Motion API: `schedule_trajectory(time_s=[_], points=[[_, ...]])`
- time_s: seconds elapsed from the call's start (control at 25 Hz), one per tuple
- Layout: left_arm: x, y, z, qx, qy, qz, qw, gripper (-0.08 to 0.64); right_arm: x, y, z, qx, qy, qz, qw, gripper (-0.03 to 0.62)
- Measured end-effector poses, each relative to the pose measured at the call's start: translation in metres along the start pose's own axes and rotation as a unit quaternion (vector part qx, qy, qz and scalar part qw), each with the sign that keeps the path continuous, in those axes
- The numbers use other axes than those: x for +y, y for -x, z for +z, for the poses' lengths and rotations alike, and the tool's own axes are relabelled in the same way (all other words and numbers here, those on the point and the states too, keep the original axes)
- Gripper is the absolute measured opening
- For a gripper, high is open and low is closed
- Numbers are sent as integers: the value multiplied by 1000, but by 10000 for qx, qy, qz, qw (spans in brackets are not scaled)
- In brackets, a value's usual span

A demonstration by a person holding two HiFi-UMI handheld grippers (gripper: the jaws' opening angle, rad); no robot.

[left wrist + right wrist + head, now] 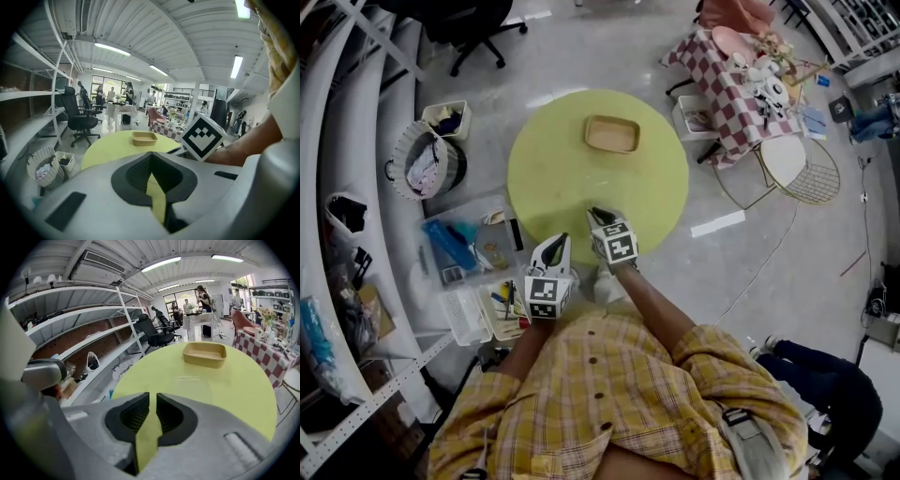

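With the left gripper [553,246] clenched on nothing at the surface's [546,169] near edge and the right gripper [600,217] beside it barely parted and empty, both should probably open wide before reaching the shallow tan tray [612,134], which lies well ahead of the jaws near the far edge.

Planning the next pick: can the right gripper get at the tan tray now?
Probably yes: the right gripper is over the round table's near edge, and only bare surface lies between it and the tan tray.

Left gripper [552,249] and right gripper [602,221] hang by the yellow table [546,161], well apart from its tray [612,134].
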State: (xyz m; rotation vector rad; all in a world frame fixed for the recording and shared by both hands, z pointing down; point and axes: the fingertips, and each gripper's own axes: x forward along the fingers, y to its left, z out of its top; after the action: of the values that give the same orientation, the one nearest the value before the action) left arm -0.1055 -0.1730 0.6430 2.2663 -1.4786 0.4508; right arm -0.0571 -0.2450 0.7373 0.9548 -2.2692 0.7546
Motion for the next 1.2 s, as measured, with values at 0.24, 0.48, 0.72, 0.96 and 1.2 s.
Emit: schedule_trajectory(time_s=[0.24, 0.48, 0.72, 0.96, 1.2], points=[[5, 2, -5, 36, 55, 70, 10000, 6, -1, -14, -9, 211, -124, -67, 9997, 71], [9, 5, -14, 101, 87, 127, 9998, 6, -5, -30, -19, 402, -154, -149, 9990, 72], [12, 6, -22, 144, 103, 162, 9997, 6, -10, -43, -25, 621, -192, -255, 9976, 72], [15, 6, -27, 183, 119, 211, 9995, 6, -11, -53, -30, 778, -129, -308, 9964, 72], [12, 5, -27, 295, 136, 143, 9994, 6, -16, -61, -29, 850, -21, -424, 9955, 72]])
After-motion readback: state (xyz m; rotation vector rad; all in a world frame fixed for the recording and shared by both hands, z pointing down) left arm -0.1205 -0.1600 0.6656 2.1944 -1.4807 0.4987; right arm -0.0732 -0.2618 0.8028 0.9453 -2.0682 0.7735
